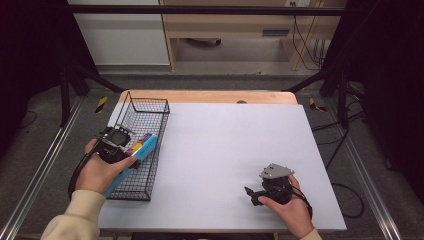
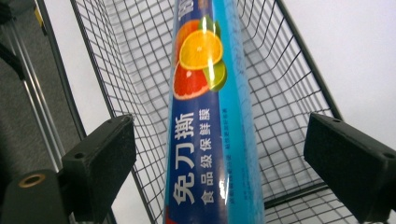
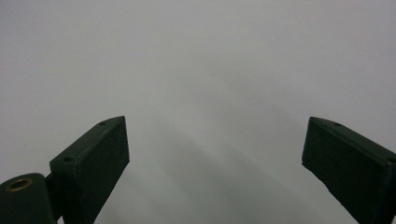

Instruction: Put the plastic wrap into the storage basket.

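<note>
Cling-film box (image 2: 212, 121), long and blue with citrus fruit printed on it, lies lengthwise in the black wire basket (image 1: 150, 107) at the left edge of my white tabletop (image 1: 230, 145). From the high view I see its far end propped against the basket's right wall while its near end reaches toward the basket's near left corner, so it sits at a slant rather than flat along the floor of the mesh.

My left claw (image 2: 219, 154) hangs over the basket just above the box. In the left gripper view its two black jaws stand spread wide, one on either side of the box with clear gaps of mesh showing between each pad and the carton; neither pad presses on it. I can say the box is between the jaws, not pinched.

My right claw (image 1: 251, 195) rests low over the bare tabletop near the front right, well apart from the basket, with the grey three-cornered plate (image 1: 275, 172) on top. The right gripper view gives me both jaws spread apart over plain white surface, with nothing between them.

Beyond the far edge of the tabletop I can make out a strip of bare wood (image 1: 210, 96).
</note>
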Demonstrator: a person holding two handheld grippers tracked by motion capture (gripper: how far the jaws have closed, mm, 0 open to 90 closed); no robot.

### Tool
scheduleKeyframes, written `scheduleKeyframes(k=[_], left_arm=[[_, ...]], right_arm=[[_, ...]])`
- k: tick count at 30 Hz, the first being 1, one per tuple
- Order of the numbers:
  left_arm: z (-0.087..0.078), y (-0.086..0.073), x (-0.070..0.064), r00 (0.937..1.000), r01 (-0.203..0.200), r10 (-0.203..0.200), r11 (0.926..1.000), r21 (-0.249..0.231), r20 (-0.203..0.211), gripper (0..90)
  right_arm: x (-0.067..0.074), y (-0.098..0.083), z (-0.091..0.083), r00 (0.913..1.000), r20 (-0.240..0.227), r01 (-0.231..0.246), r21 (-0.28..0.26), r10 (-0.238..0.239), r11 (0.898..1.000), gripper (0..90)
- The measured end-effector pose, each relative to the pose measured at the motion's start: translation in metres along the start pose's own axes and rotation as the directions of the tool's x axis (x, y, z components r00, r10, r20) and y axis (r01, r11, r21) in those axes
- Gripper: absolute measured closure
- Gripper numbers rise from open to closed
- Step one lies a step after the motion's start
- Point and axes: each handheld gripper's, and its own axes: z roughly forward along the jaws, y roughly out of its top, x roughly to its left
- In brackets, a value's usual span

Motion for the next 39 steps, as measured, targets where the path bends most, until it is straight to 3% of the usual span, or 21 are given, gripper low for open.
scheduleKeyframes(k=[7, 11, 17, 20, 21, 29, 32, 36, 39], left_arm=[[-0.008, -0.002, -0.004, 0.9996, -0.006, 0.008, 0.9958, -0.092, 0.026, 9.2], [-0.012, -0.003, -0.012, 0.9994, -0.008, 0.012, 0.9884, -0.151, 0.031, 8.4], [-0.021, -0.001, -0.022, 0.9991, -0.017, 0.026, 0.9722, -0.234, 0.032, 6.6], [-0.023, 0.001, -0.025, 0.9988, -0.023, 0.033, 0.9676, -0.252, 0.037, 6.0], [-0.025, 0.003, -0.029, 0.9985, -0.028, 0.040, 0.9614, -0.274, 0.038, 6.0], [-0.031, 0.009, -0.039, 0.9974, -0.043, 0.060, 0.9440, -0.327, 0.041, 5.8], [-0.033, 0.011, -0.045, 0.9967, -0.057, 0.074, 0.9303, -0.362, 0.034, 5.6], [-0.035, 0.012, -0.051, 0.9950, -0.065, 0.089, 0.9225, -0.380, 0.045, 5.5], [-0.035, 0.013, -0.060, 0.9919, -0.076, 0.110, 0.9116, -0.404, 0.063, 5.3]], right_arm=[[-0.001, 0.000, 0.000, 1.0000, 0.003, -0.004, -0.006, 0.004, 1.000, 7.5], [-0.001, 0.000, -0.001, 1.0000, 0.004, -0.003, -0.008, 0.003, 1.000, 7.4], [-0.001, 0.000, -0.001, 1.0000, 0.005, -0.003, -0.007, 0.003, 1.000, 7.3], [-0.001, 0.000, -0.001, 1.0000, 0.006, -0.003, -0.009, 0.003, 1.000, 7.3], [-0.002, 0.000, -0.002, 0.9999, 0.009, -0.008, -0.010, 0.008, 1.000, 7.3], [-0.003, 0.000, -0.003, 0.9999, 0.009, -0.012, -0.027, 0.012, 1.000, 6.6], [-0.003, 0.001, -0.005, 0.9999, 0.010, -0.010, -0.041, 0.011, 0.999, 6.5], [-0.004, 0.002, -0.006, 0.9999, 0.009, -0.010, -0.056, 0.010, 0.998, 6.0], [-0.004, 0.001, -0.006, 0.9999, 0.009, -0.004, -0.061, 0.004, 0.998, 5.7]])
